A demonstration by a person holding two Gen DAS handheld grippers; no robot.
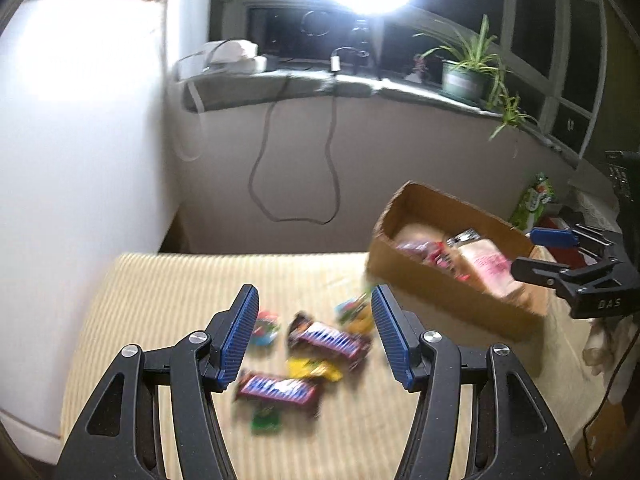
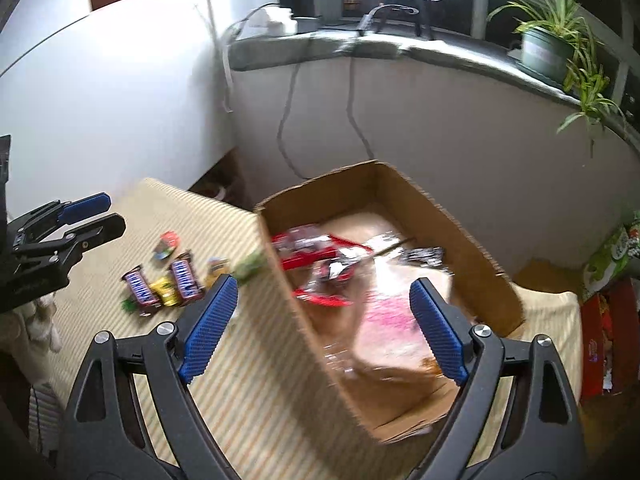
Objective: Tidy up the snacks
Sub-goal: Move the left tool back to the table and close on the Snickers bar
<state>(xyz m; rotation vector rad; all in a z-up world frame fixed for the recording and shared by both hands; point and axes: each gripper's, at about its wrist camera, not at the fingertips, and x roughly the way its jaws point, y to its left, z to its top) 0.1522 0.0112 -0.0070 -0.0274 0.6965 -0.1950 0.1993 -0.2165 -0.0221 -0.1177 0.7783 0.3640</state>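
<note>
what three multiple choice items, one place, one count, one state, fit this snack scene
1. Where does the brown cardboard box stand?
A. on the striped cloth
B. on the windowsill
C. on the floor

2. How many purple-wrapped chocolate bars lie loose on the cloth?
A. none
B. two
C. five

3. How does the right gripper stand?
A. shut on a bar
B. open and empty
C. shut on the box wall

Answers: 1 A, the box sits on the cloth beside the loose snacks. 2 B, one bar and another. 3 B, its blue pads stand wide apart above the box, nothing between them.
</note>
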